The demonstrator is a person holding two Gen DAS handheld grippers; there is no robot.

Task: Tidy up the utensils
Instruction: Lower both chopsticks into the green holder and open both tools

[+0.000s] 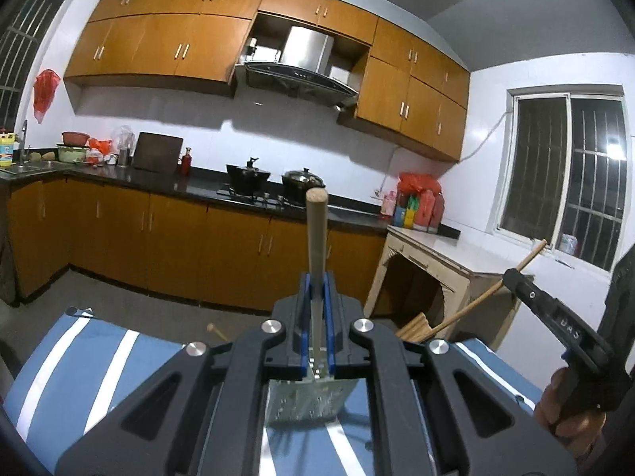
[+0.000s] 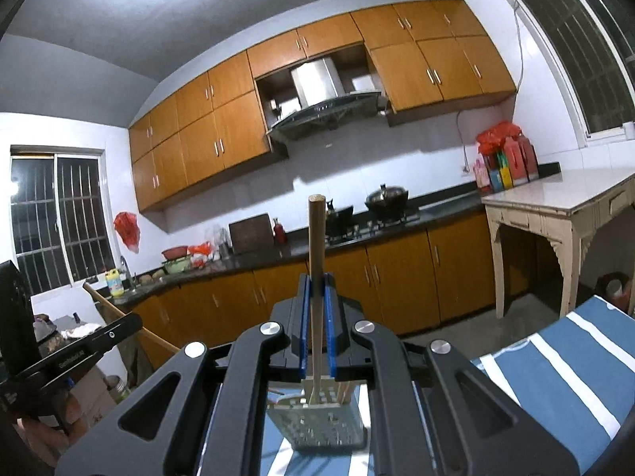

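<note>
My left gripper (image 1: 317, 281) is shut on a wooden-handled utensil (image 1: 316, 230) whose handle sticks up past the fingertips. Below it stands a perforated metal utensil holder (image 1: 307, 398) on the blue-and-white striped cloth (image 1: 79, 369). My right gripper (image 2: 317, 283) is shut on another thin wooden utensil (image 2: 316, 246), its lower end inside the metal holder (image 2: 325, 422), where other wooden sticks (image 2: 343, 390) stand. The right gripper also shows at the right of the left wrist view (image 1: 510, 277), holding its stick (image 1: 476, 303).
A small wooden utensil (image 1: 214, 330) lies at the cloth's far edge. Kitchen counter with pots (image 1: 248, 176), a cream side table (image 1: 444, 250) and orange cabinets lie beyond. The left hand-held gripper body (image 2: 79, 347) shows at the left of the right wrist view.
</note>
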